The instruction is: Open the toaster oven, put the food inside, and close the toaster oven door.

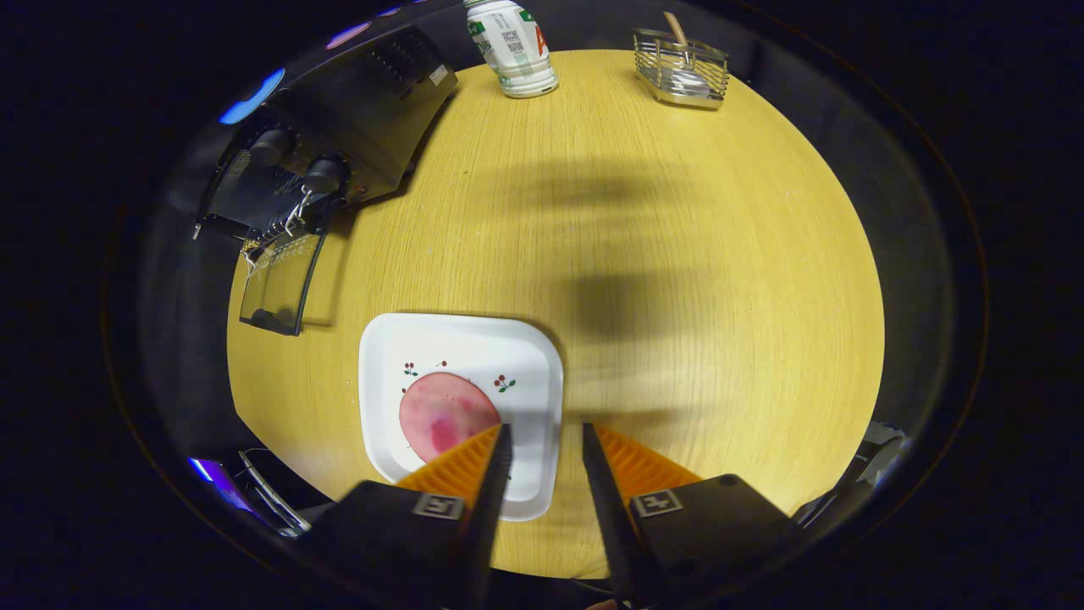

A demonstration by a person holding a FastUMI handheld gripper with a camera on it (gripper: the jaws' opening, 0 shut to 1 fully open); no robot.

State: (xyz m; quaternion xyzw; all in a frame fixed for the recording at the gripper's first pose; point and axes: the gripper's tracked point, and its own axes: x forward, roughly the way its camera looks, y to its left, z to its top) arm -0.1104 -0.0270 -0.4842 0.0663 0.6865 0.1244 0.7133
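The gripper (544, 436) hangs above the round wooden table (677, 280), its fingers spread apart with nothing between them. The food (445, 415), a round pink slice, lies on the white square plate (461, 347) just ahead of the left finger (495, 474), whose tip overlaps the slice's edge in this view; whether they touch, I can't tell. The right finger sits beside the plate, over bare table. Beyond, to the left, the toaster oven (339, 144) stands with its glass door (279, 288) dropped open. At the far edge stand a white bottle (514, 47) and a wire basket (682, 68) holding a utensil with a wooden handle.
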